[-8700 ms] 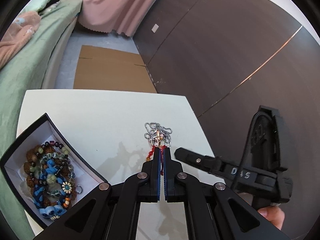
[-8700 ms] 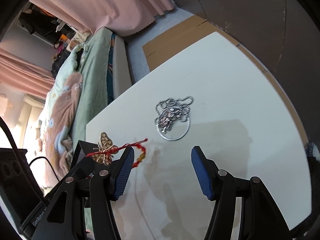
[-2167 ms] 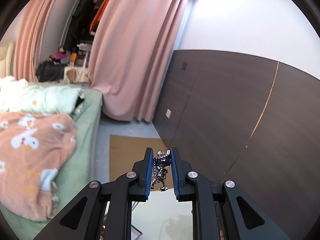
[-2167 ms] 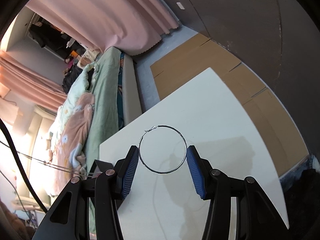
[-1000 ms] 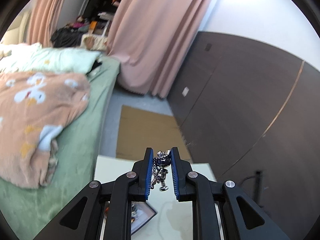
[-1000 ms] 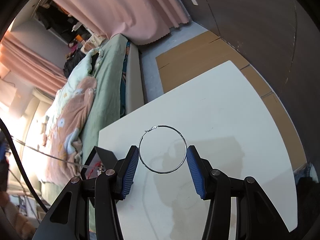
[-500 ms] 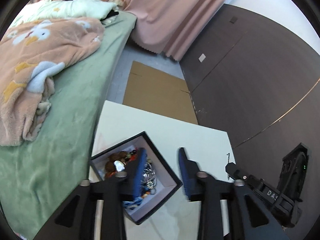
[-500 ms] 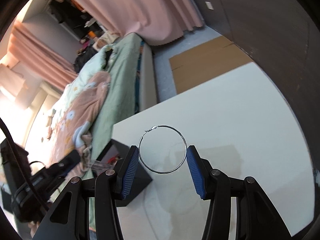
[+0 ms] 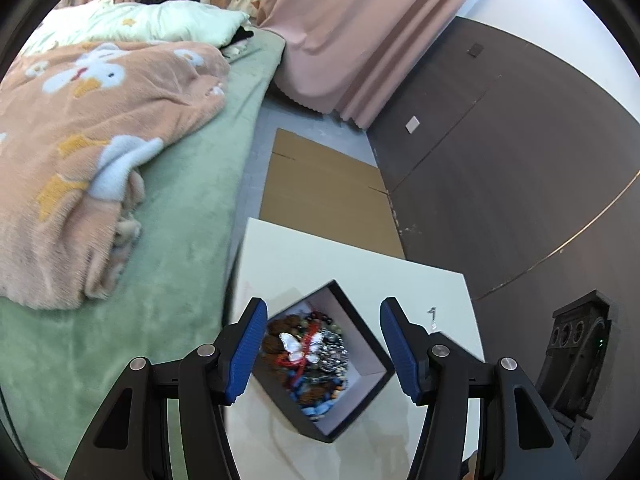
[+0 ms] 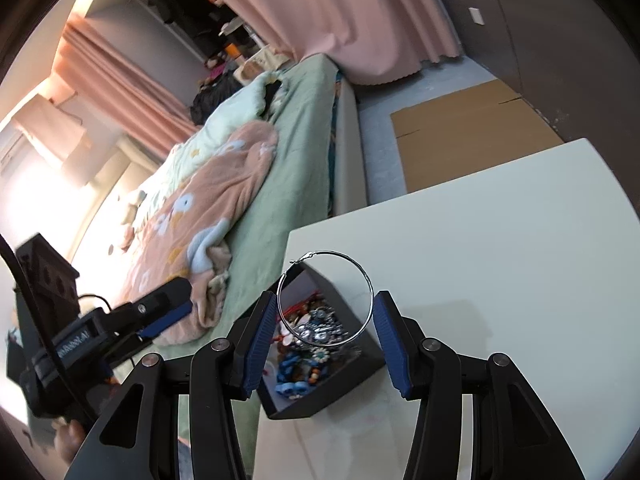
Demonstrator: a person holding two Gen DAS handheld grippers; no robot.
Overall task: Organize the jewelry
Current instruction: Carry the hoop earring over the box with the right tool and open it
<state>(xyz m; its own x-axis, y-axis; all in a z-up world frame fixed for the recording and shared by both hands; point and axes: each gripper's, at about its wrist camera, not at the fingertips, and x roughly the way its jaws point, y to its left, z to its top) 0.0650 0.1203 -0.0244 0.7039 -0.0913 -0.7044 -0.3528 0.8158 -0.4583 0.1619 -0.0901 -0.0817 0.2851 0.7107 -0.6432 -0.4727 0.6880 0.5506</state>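
A black jewelry box (image 9: pixel 362 390) with a white lining sits on the white table (image 9: pixel 352 260), full of beads, a butterfly pendant (image 9: pixel 298 346) and a silver chain necklace (image 9: pixel 332 354). My left gripper (image 9: pixel 323 346) is open and empty above the box. My right gripper (image 10: pixel 325 330) is shut on a thin silver hoop (image 10: pixel 362 270), held above the same box (image 10: pixel 360 364). The left gripper also shows in the right wrist view (image 10: pixel 160 312), at the left.
A bed with a green sheet (image 9: pixel 188 216) and a peach blanket (image 9: pixel 80 120) borders the table's left edge. Flat cardboard (image 9: pixel 320 184) lies on the floor beyond the table. A dark panelled wall (image 9: pixel 520 140) stands on the right.
My left gripper has opened and dropped the silver chain necklace into the box. My right gripper has carried the hoop leftward over the box.
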